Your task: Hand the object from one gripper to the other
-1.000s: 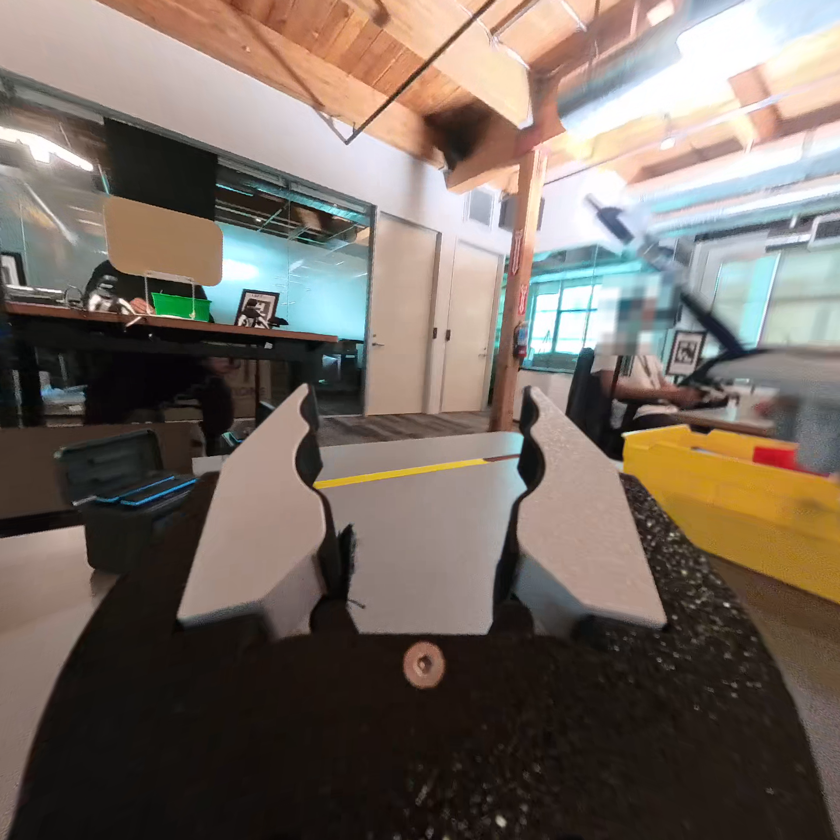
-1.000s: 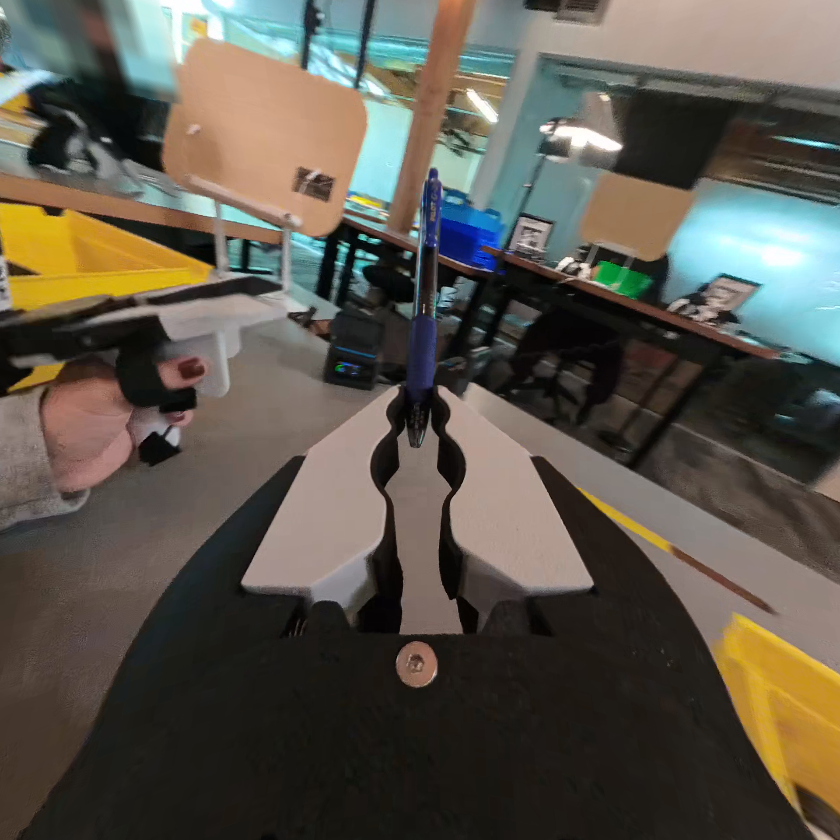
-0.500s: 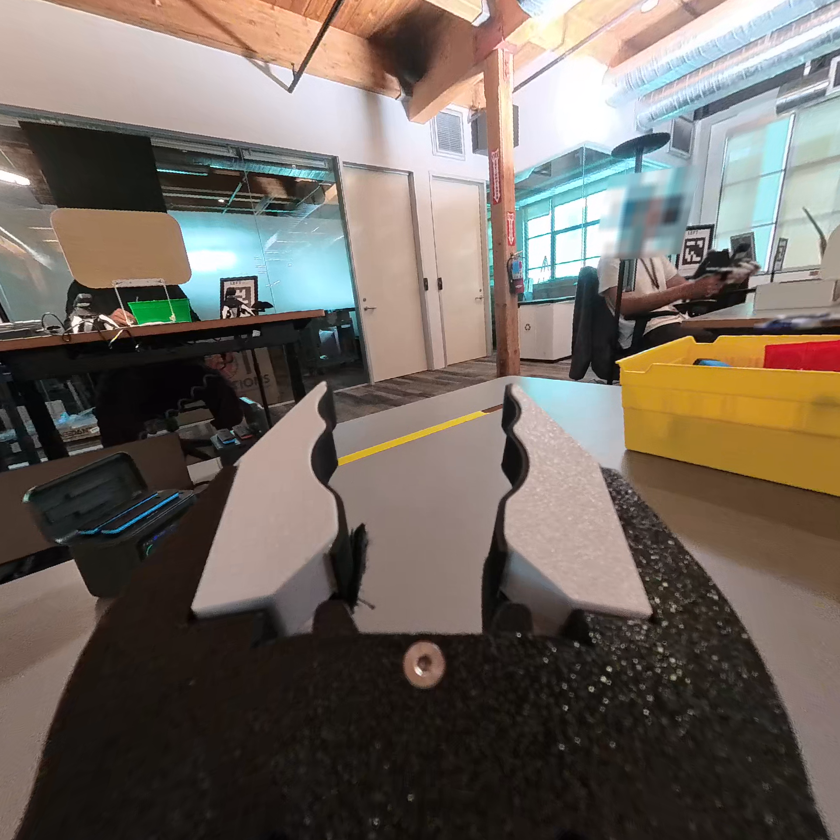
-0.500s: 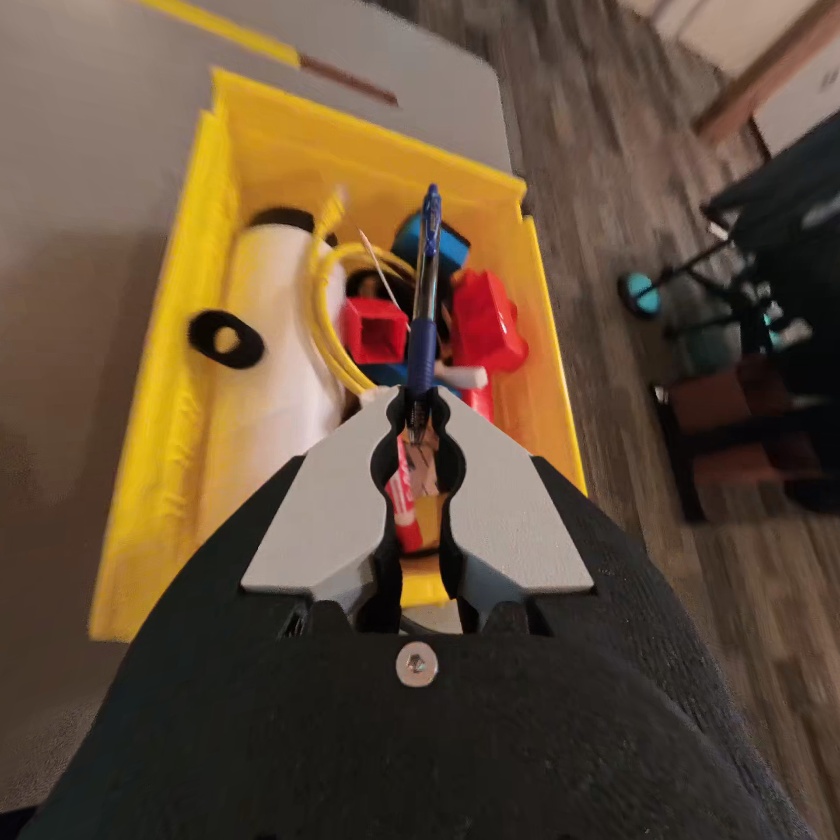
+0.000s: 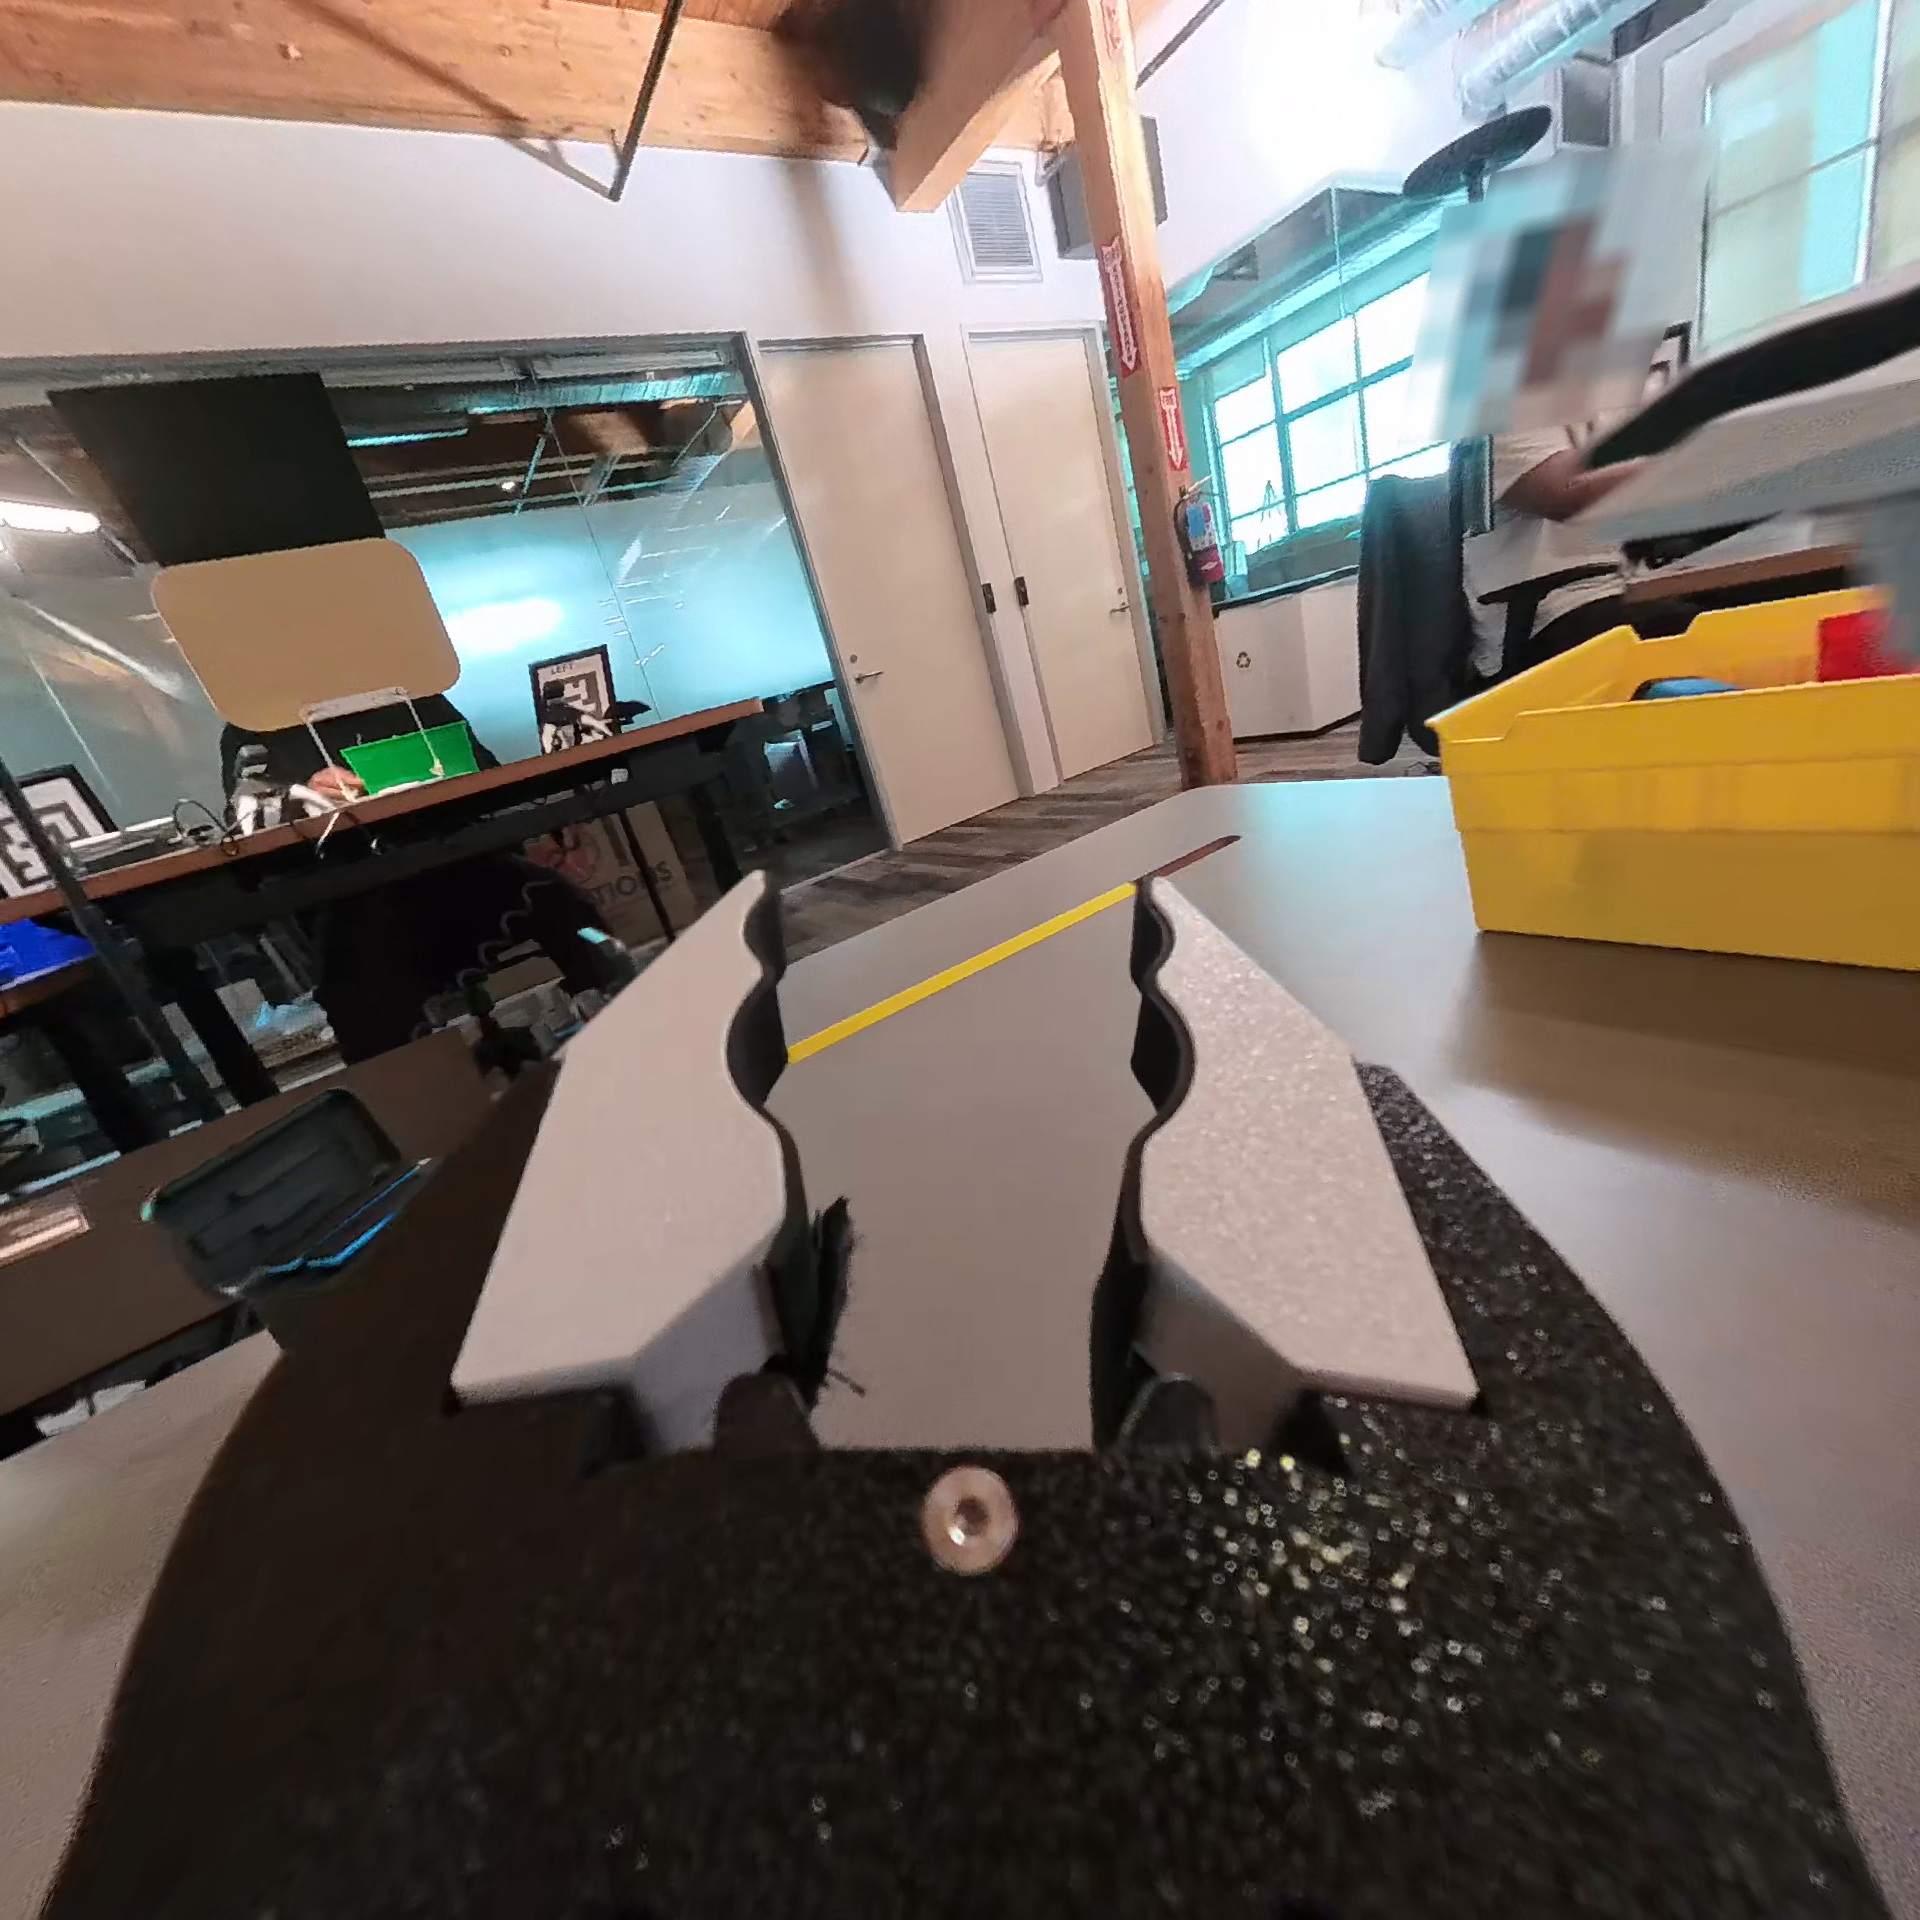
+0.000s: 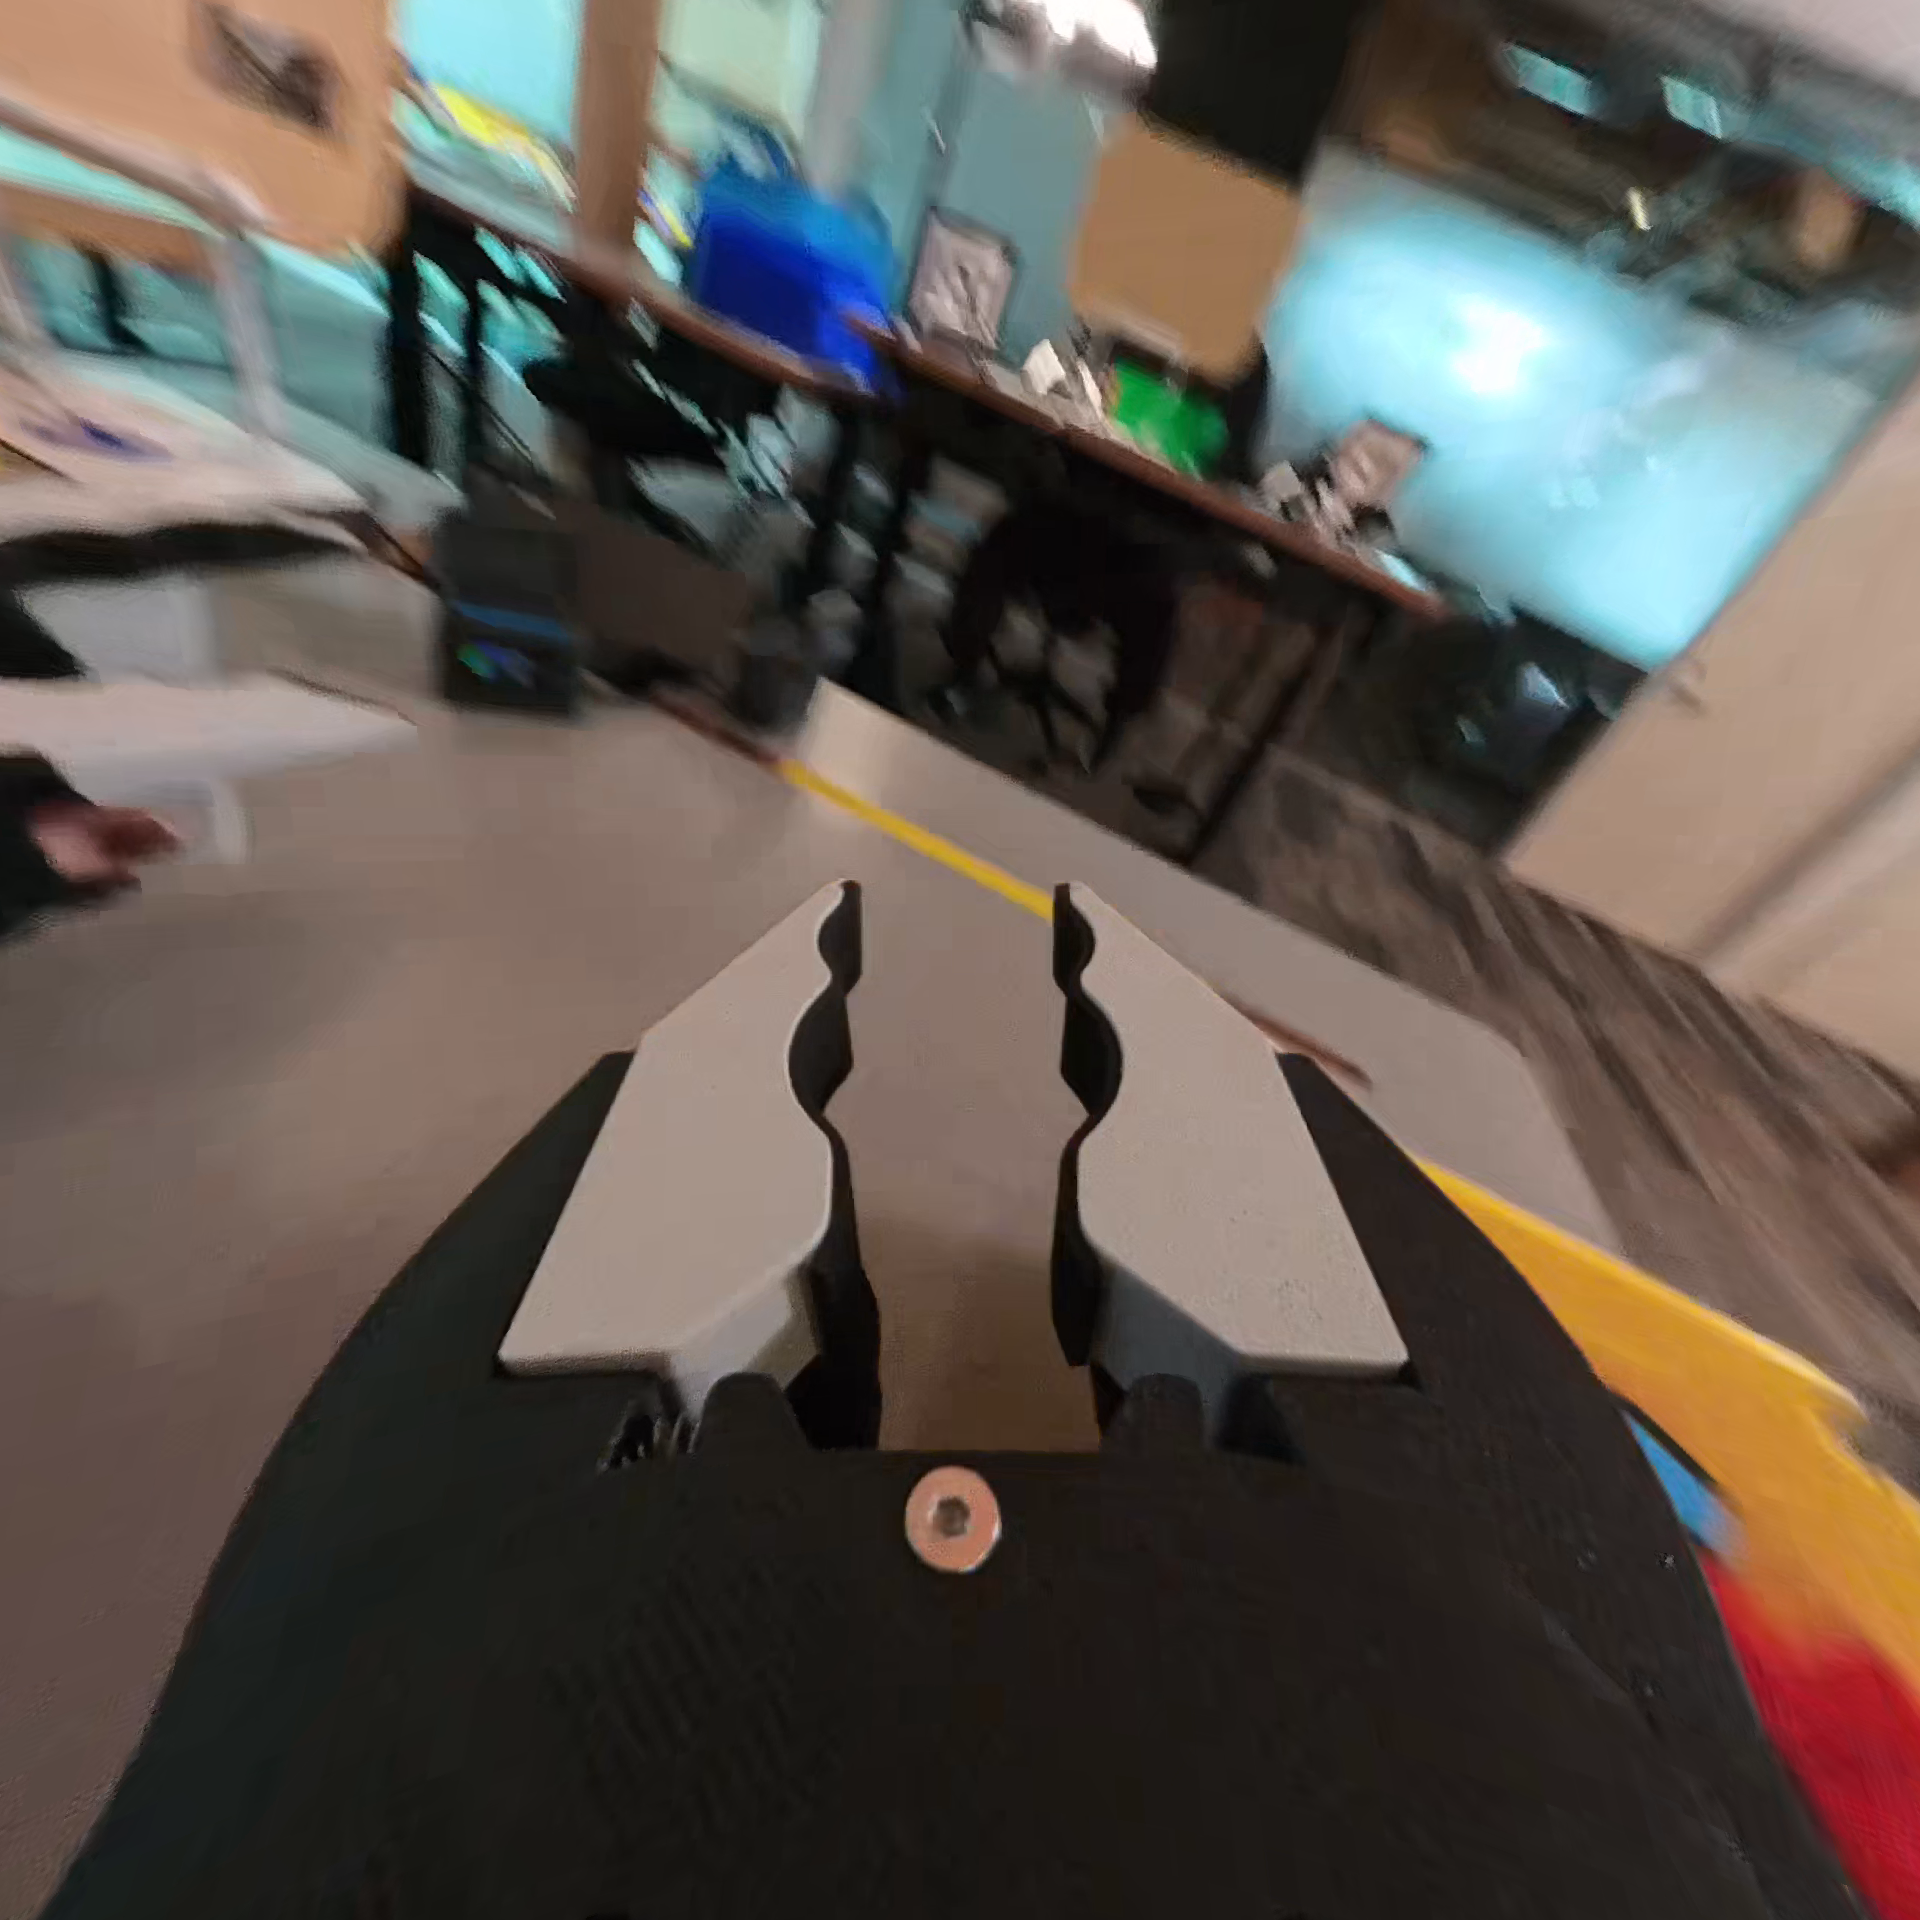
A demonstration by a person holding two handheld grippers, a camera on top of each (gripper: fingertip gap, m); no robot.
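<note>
My left gripper is open and empty, held low over the grey table. My right gripper is also open and empty; its view is blurred by motion. The blue pen is not in view in either frame. The right gripper also shows blurred at the upper right of the left wrist view, above the yellow bin. The left gripper shows as a blurred shape at the left edge of the right wrist view, with a hand behind it.
The yellow bin holds red and blue items and also shows at the right edge of the right wrist view. A yellow tape line crosses the table. An open black case stands at the left. A person sits behind the bin.
The right gripper, shut on the blue pen over the yellow bin half a second ago, is now open, empty and swung away from the bin. The left gripper stayed open and shifted slightly.
</note>
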